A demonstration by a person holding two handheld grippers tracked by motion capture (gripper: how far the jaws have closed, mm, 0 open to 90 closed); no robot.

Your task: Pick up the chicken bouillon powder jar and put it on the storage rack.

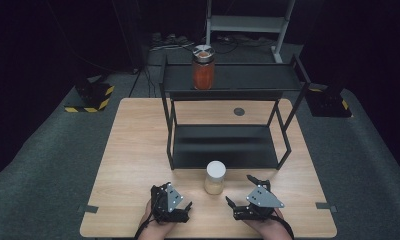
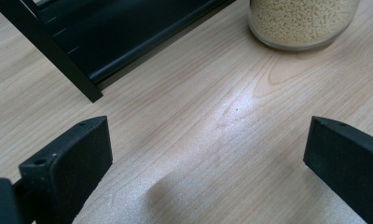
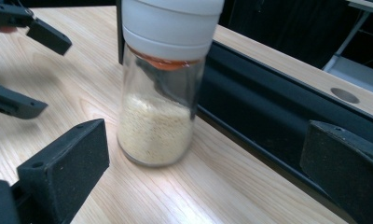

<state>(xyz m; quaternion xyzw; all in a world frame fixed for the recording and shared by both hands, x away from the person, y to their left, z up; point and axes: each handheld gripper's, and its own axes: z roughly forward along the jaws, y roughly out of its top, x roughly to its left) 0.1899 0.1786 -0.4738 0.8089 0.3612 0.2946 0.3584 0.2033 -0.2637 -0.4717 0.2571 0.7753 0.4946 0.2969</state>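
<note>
White-lidded grain jar [image 1: 215, 177] upright on the table [image 1: 133, 150], just near of the black shelf rack [image 1: 228, 117], between left gripper [image 1: 180, 200] and right gripper [image 1: 239, 189], both jaws spread, empty

Overhead camera is looking forward and down over the table [image 1: 138, 130]; both gripper cameras are sitting low, close, sharing the grain jar [image 3: 159, 93] and black shelf [image 2: 124, 42].

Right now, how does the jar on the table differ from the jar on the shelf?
The white-lidded jar holds pale grains and stands on the table between both grippers; the red-filled jar has a metallic lid and stands on the rack's top shelf. Both stand upright, lidded, untouched.
</note>
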